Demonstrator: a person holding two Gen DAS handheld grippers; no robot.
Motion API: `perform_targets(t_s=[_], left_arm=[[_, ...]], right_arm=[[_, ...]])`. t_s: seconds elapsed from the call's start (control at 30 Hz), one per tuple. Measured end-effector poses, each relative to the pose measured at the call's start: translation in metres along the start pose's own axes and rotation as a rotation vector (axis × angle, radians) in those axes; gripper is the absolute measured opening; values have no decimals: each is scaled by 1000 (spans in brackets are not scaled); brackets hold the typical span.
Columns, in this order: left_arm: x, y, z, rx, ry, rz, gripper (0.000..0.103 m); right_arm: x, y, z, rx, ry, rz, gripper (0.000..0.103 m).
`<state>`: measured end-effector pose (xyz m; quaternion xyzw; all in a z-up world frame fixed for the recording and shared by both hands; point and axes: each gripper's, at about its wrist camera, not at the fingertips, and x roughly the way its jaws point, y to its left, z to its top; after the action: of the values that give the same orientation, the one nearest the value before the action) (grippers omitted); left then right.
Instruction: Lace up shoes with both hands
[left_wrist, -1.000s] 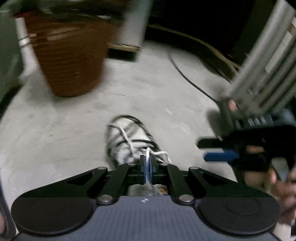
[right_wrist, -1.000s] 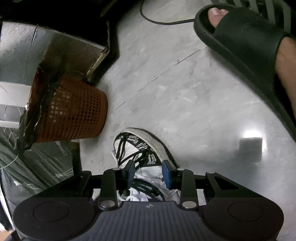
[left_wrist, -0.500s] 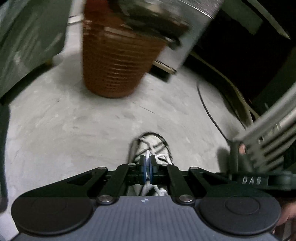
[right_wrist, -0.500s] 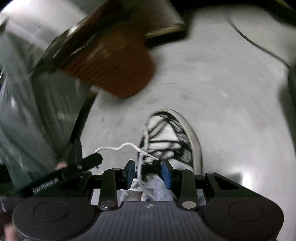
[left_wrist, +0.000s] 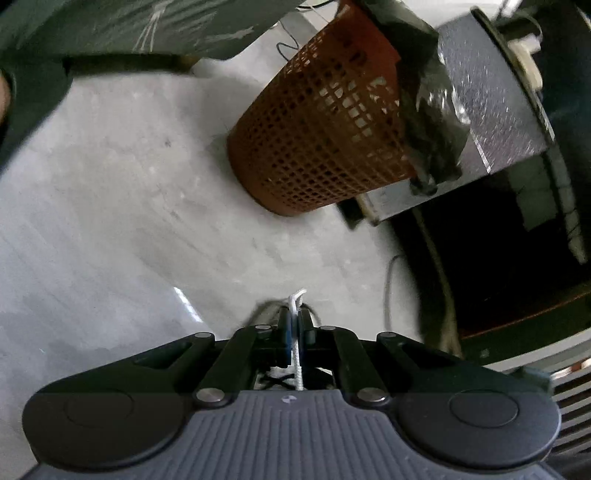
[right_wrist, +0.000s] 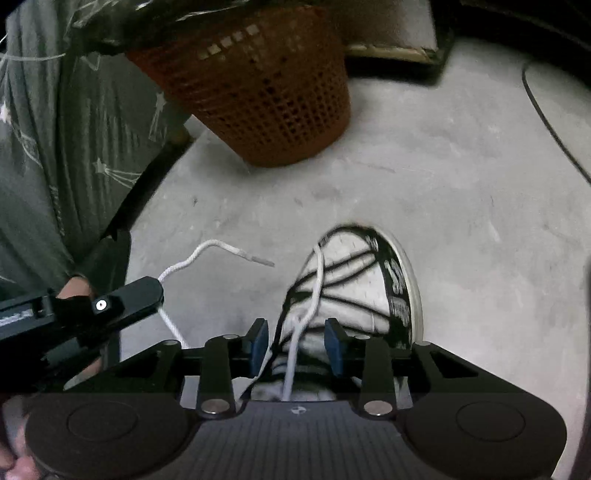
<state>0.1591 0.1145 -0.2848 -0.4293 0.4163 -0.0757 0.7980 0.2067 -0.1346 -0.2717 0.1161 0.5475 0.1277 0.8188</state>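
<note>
Lace (right_wrist: 173, 271): our left gripper (left_wrist: 294, 325) clamps it, held off sideways for slack. Right gripper (right_wrist: 295, 345) spread over shoe (right_wrist: 354, 280), we judge ready to take other strand.

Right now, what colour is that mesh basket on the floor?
The basket is reddish-brown, clearest in the left wrist view.

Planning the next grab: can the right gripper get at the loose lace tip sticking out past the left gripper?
Probably yes. The right gripper is open over the shoe, and the lace tip hangs free over bare floor, up and to its left. Only the left gripper, clamped on that white lace, sits close by.
</note>
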Motion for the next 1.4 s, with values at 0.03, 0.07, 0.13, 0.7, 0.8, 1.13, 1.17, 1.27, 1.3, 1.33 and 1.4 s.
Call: perform_targets(t_s=[0.03,0.07,0.13,0.7,0.8,1.13,1.17,1.27,1.3,1.33,1.4], left_arm=[[0,2,0,-18,1,-11,4],[1,2,-1,-15,5,1,4],[3,3,-3,-11,13,24,4],[-4,17,2,-89,-12,113,3],[12,32,-3,-114,101,132,7],[44,67,-34,-384,213,55,37],[47,68,-35,-392,216,60,37],[58,70,-37,-396,239,70,37],[62,71,-37,-401,249,65,37],[68,72,-36,-410,258,60,37],[77,74,-36,-427,253,42,37]], right_arm=[[3,2,2,-16,6,-14,38],[8,2,4,-22,28,-27,37],[13,2,5,-26,33,-33,36],[-37,-84,-27,503,-148,60,5],[-30,-101,-36,504,-83,65,5],[-14,-116,-45,579,-78,151,6],[-14,-117,-45,589,-82,160,6],[-13,-120,-47,619,-94,186,6],[-12,-120,-48,629,-98,195,6],[-12,-121,-48,639,-102,204,6],[-11,-123,-50,659,-111,222,6]])
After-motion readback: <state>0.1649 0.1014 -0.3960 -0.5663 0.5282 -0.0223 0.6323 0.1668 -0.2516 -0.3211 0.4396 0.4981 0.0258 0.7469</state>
